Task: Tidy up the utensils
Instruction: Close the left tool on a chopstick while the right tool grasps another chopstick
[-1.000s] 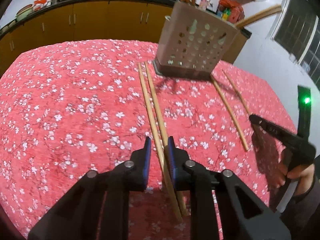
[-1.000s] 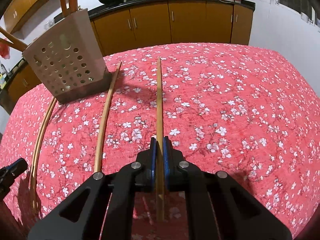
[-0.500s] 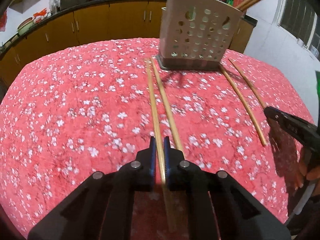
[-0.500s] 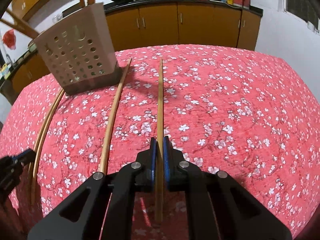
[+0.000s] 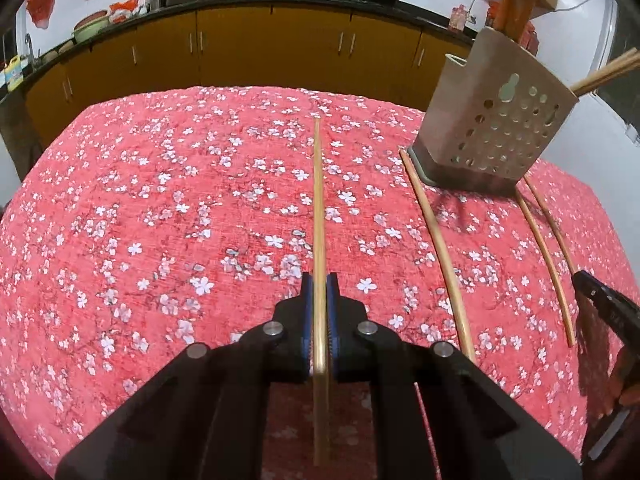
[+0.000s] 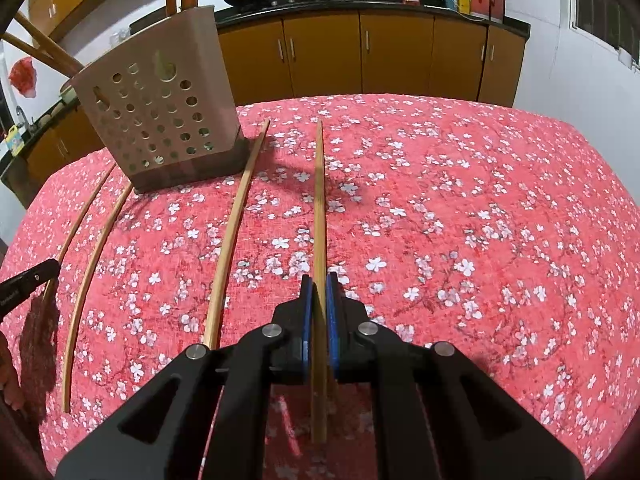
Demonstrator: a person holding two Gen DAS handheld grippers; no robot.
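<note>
left gripper [image 5: 319, 312]: closed down tight on a chopstick [image 5: 319, 216], blue pads pinching it on both sides; stick runs straight ahead between the fingers, back end sticking out under the gripper body.
right gripper [image 6: 319, 312]: same story, clamped on its own chopstick [image 6: 319, 208], stick pointing forward, tail poking out behind the pads.
height of held sticks: cannot tell whether they are lifted or resting on the cloth.
loose chopsticks: left view shows one [image 5: 436, 248] just right of the held stick, near end close to the gripper, far end by the holder base; two more [image 5: 544, 256] further right, side by side.
holder [image 5: 492, 124]: beige perforated utensil caddy, upright on the counter, far right in left view, far left in right view [image 6: 160, 116]; several chopsticks already standing in it, some leaning out sideways.
counter [image 5: 160, 208]: covered in red cloth with white blossom print.
background: yellow kitchen cabinets [image 6: 360, 56], two woks on top.
</note>
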